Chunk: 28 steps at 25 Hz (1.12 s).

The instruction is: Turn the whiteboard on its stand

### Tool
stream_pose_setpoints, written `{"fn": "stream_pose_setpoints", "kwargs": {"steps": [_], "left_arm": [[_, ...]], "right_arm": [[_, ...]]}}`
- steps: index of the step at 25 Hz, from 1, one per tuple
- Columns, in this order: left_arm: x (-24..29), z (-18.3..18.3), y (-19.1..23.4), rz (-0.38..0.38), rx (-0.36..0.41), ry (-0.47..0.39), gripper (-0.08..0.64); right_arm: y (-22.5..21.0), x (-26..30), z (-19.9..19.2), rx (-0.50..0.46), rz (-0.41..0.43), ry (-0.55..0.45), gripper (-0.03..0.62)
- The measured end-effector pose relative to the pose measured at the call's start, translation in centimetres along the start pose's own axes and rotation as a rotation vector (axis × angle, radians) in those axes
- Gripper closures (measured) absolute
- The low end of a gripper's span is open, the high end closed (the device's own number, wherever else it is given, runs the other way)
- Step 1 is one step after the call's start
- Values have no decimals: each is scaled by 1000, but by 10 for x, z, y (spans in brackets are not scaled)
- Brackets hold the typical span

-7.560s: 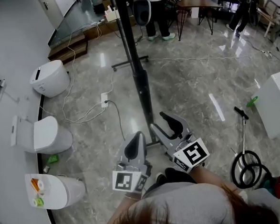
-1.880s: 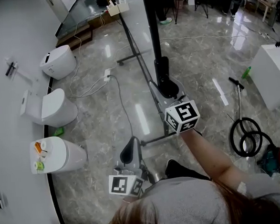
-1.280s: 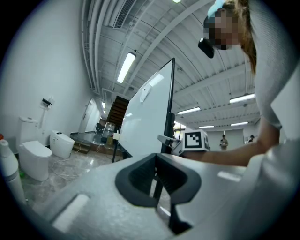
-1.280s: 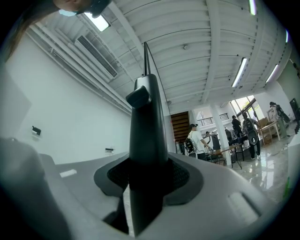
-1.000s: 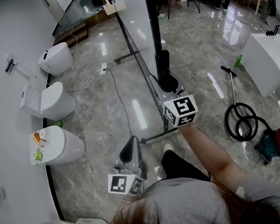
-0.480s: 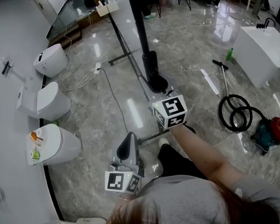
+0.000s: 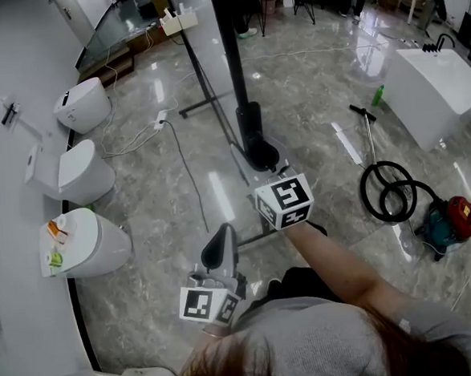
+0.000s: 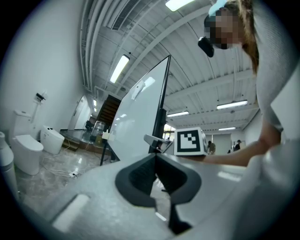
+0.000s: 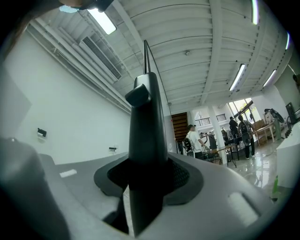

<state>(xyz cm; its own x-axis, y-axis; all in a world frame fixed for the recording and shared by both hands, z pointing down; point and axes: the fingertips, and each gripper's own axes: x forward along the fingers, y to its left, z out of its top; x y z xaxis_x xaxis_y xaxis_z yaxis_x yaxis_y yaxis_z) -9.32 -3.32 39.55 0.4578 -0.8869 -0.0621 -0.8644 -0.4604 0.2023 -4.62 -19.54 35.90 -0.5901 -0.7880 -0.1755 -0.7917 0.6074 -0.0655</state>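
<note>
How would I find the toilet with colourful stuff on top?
Along the white wall on the head view's left, white toilets stand in a row. Take the third toilet from the far end. Only its top carries small orange and green items.

readable text: none | cube (image 7: pixel 210 304) of left gripper (image 7: pixel 223 234): black-and-white square marker pattern, no letters or digits | cube (image 7: pixel 285 201) of right gripper (image 7: pixel 262 154): same kind of marker | whiteboard (image 7: pixel 201 41): no legible writing on its visible face
</note>
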Motion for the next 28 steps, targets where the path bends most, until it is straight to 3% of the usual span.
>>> {"fn": "stream_pose_setpoints", "kwargs": {"steps": [8,28], "left_arm": [[-12,8,-19,7,17,-17,558],[-67,-23,-98,54,-24,1,558]], "right_arm": [[22,-24,0,19,35,-7,425],[60,-93,6,77,124,11,407]]}}
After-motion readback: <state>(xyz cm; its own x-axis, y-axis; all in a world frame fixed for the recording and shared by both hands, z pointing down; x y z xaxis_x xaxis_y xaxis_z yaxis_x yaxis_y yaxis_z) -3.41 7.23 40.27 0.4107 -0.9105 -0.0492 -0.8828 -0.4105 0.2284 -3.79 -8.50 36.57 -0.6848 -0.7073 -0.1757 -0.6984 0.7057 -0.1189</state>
